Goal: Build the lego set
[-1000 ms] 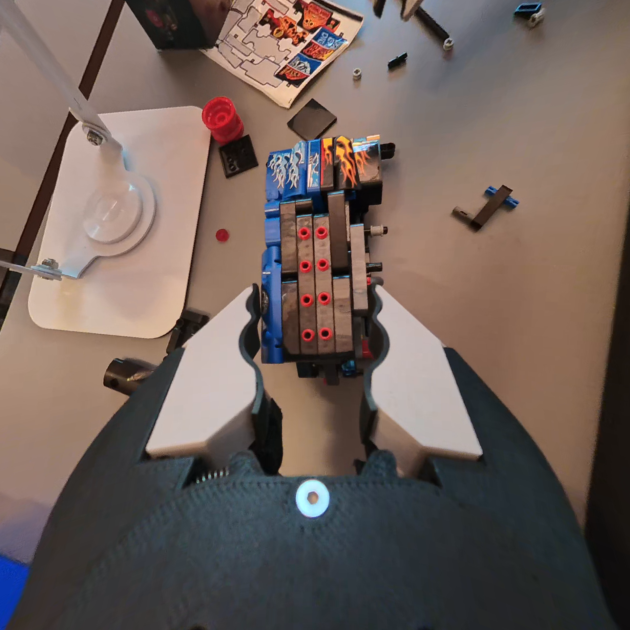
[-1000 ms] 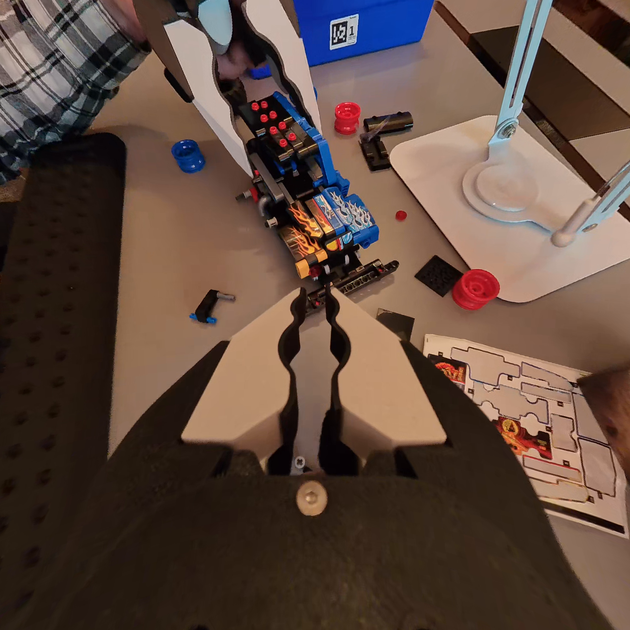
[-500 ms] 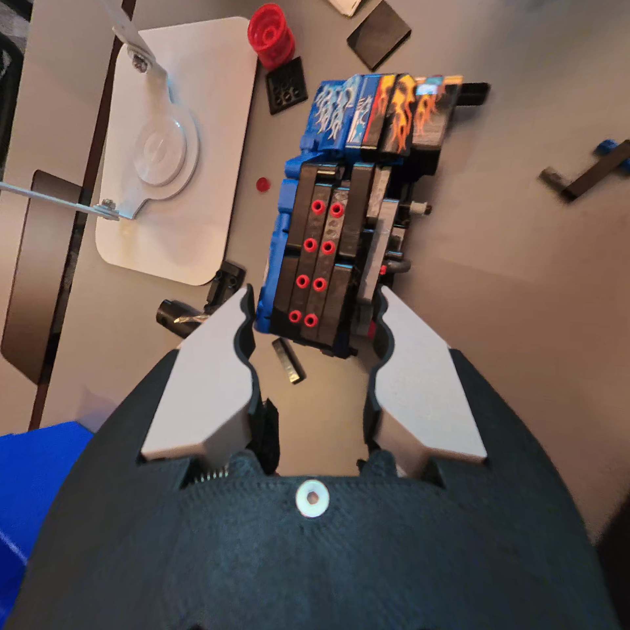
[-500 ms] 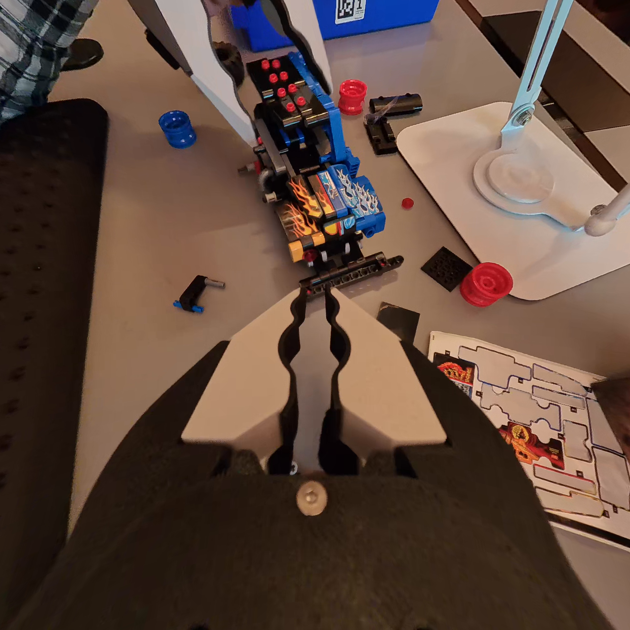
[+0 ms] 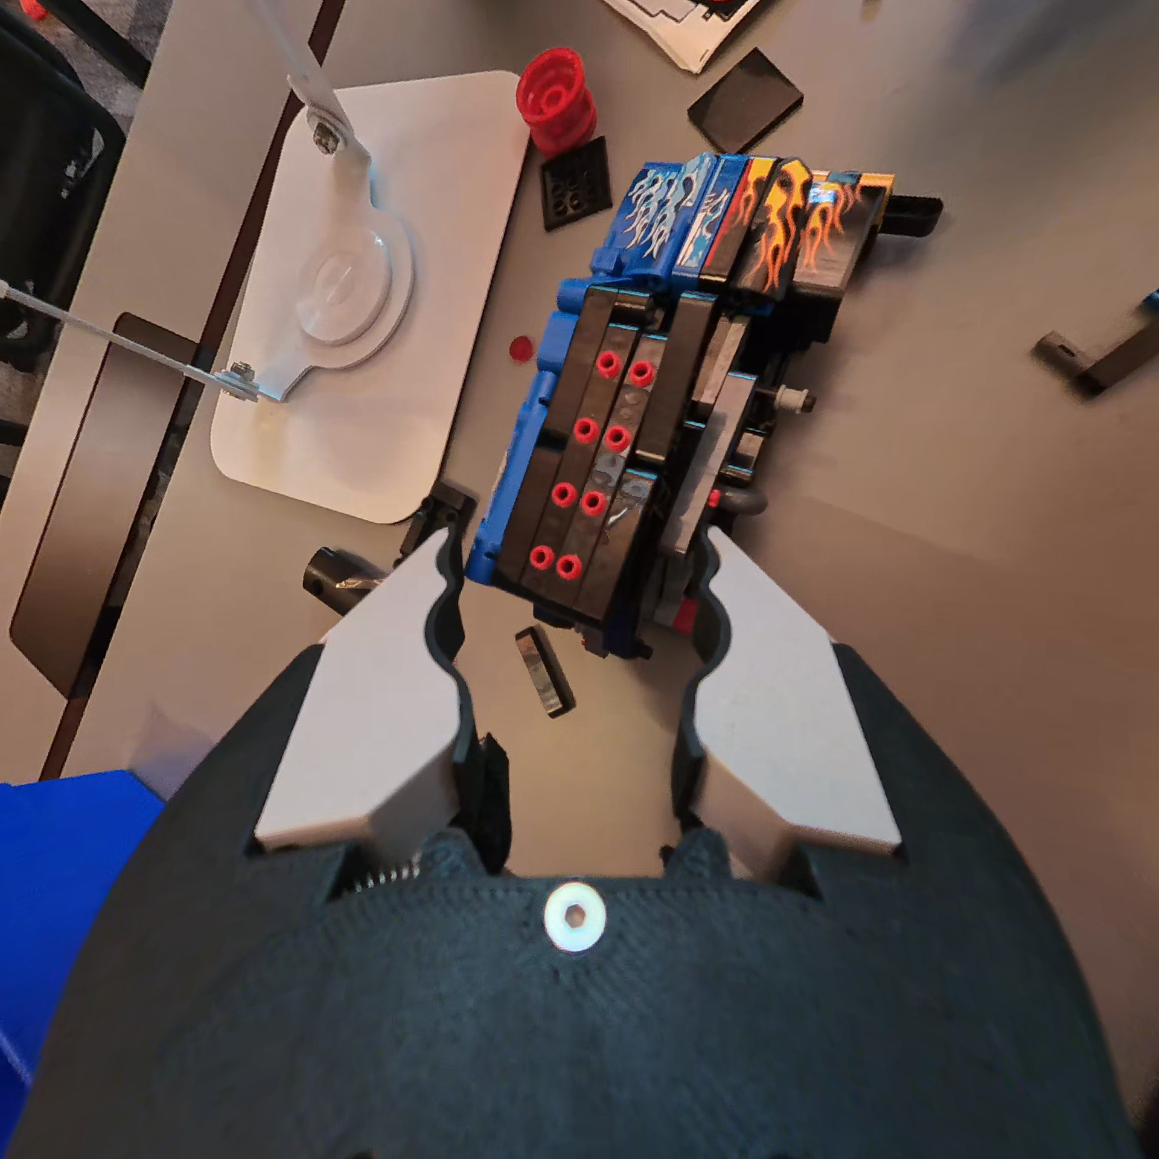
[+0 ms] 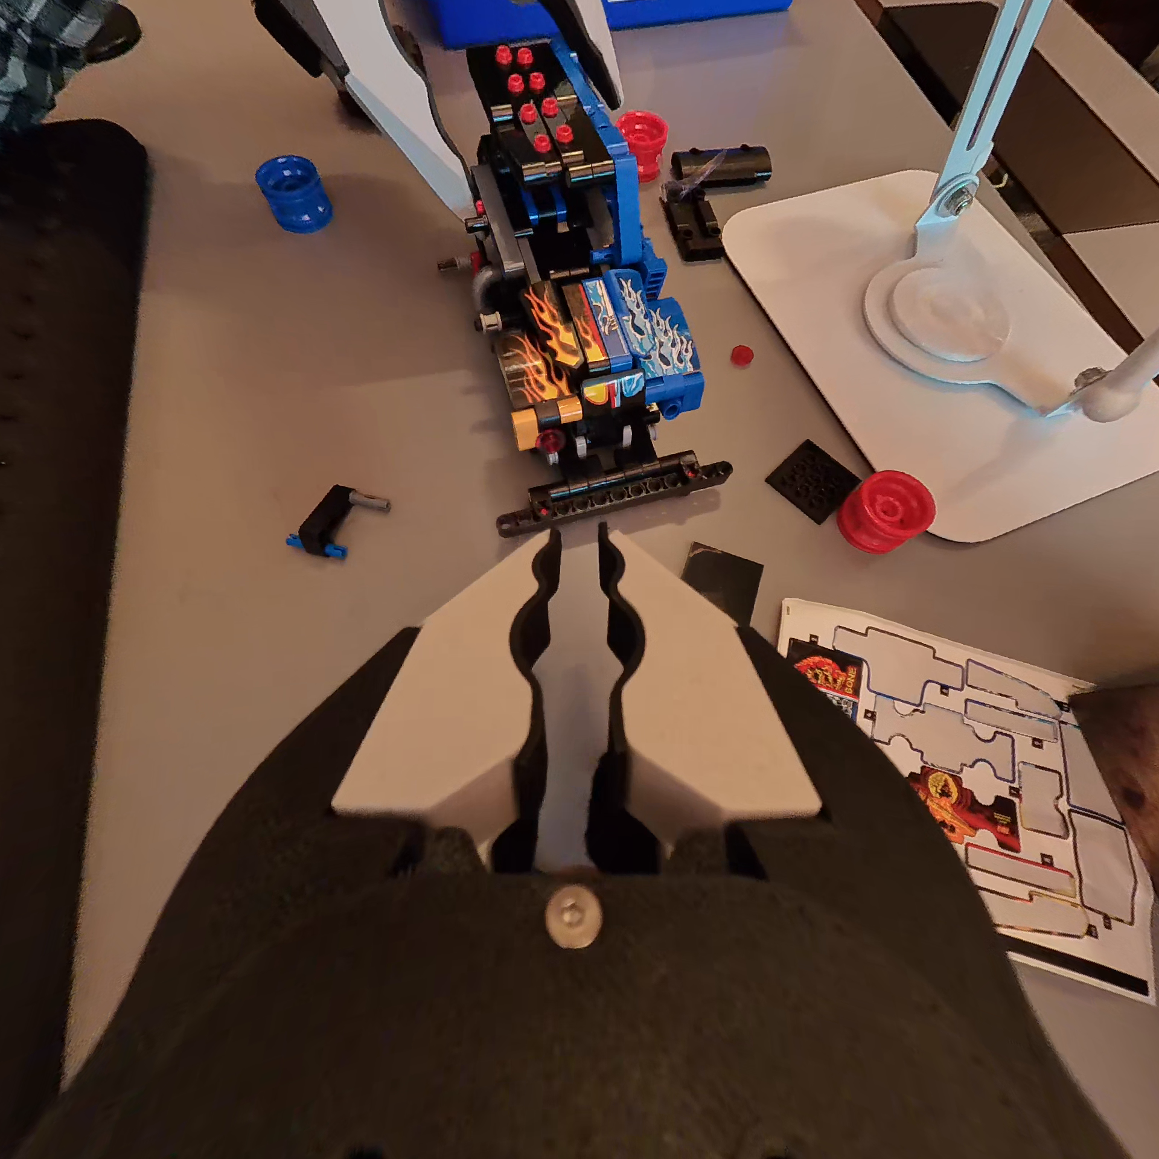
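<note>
The lego truck [image 5: 658, 401] lies just ahead of the left claw's [image 5: 580, 552] spread tips.

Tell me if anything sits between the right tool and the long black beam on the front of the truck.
Nothing visible does. The right tool points at the long black beam across a strip of bare table.

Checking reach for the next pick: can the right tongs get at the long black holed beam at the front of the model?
Probably yes. The right tongs sit just short of the black beam, nearly shut, with only bare table between them.
</note>
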`<state>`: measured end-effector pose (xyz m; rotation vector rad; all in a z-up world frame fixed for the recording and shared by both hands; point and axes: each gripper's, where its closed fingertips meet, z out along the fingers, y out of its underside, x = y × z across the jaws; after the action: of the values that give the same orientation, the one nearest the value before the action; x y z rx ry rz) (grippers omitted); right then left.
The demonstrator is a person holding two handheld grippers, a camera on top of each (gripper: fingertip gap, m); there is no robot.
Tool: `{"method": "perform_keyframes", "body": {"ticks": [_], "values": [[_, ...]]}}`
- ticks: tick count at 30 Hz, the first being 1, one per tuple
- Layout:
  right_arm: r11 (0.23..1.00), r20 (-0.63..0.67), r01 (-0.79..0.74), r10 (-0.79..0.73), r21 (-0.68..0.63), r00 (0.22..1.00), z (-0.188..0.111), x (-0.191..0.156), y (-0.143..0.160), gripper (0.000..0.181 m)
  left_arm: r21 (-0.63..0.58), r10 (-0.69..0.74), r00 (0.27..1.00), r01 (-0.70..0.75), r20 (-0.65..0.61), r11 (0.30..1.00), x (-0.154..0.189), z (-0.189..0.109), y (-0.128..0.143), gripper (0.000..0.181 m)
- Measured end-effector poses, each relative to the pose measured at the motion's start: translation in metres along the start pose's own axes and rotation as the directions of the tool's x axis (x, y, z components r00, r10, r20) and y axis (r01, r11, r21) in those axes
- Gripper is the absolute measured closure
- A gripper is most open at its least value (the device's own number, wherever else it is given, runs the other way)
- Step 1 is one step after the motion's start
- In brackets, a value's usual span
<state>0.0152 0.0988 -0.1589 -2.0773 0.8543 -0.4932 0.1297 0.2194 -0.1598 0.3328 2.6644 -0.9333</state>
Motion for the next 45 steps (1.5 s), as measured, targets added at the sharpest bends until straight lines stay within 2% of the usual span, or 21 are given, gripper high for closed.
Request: {"method": "perform_keyframes", "body": {"ticks": [12,26,45], "values": [[1.0,-0.017,0.006,-0.006,-0.022,1.0,0.004,0.005,0.008,0.17,0.025,-0.006,1.0,0.005,0.025,1.0,-0.004,0.003,0.002,0.108],[0.999,-0.026,0.023,-0.024,-0.04,0.999,0.005,0.006,0.013,0.17,0.005,-0.023,0.994,0.022,0.111,1.0,-0.023,0.003,0.012,0.11],[0.998,-0.027,0.032,-0.034,-0.061,0.999,0.008,0.007,0.019,0.169,0.012,-0.03,0.991,0.029,0.128,1.0,-0.026,0.004,0.014,0.111]]}}
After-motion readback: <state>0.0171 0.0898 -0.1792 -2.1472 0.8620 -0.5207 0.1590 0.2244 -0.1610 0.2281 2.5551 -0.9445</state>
